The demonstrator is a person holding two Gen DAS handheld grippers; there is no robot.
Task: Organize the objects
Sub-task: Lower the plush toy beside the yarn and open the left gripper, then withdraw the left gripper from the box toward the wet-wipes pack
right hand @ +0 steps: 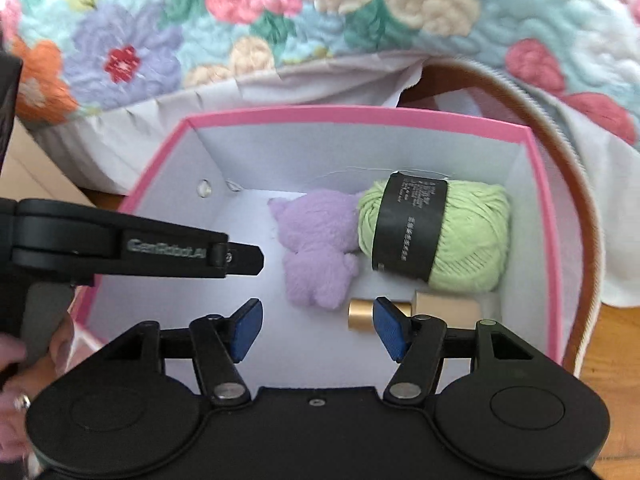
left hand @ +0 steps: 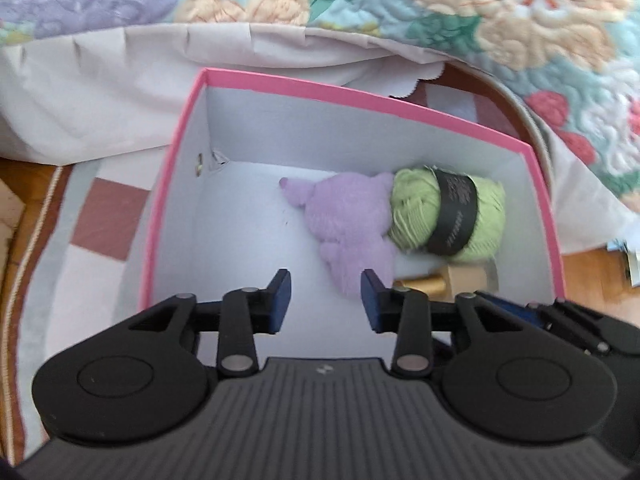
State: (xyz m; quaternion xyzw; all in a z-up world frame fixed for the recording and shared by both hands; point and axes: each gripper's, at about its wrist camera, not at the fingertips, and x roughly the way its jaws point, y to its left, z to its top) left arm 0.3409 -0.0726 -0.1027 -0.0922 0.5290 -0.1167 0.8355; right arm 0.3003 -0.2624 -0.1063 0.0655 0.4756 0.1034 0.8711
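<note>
An open pink box (left hand: pixel 360 98) with a white inside stands below both grippers. In it lie a purple plush toy (left hand: pixel 348 216), a green yarn ball (left hand: pixel 448 212) with a black band, a gold cylinder (right hand: pixel 360 315) and a beige block (right hand: pixel 448 306). My left gripper (left hand: pixel 326 298) hangs open over the box's near side, nothing between its fingers. My right gripper (right hand: pixel 318 326) is open too, above the box floor just in front of the gold cylinder, and holds nothing. In the right wrist view the left gripper (right hand: pixel 256 258) reaches in from the left.
A floral quilt (left hand: pixel 520 20) and a white sheet (left hand: pixel 100 92) hang behind the box. The box stands on a checked rug (left hand: pixel 104 220) with a brown edge (right hand: pixel 560 140). Wooden floor (left hand: pixel 592 272) shows at the right. A person's hand (right hand: pixel 16 360) grips the left handle.
</note>
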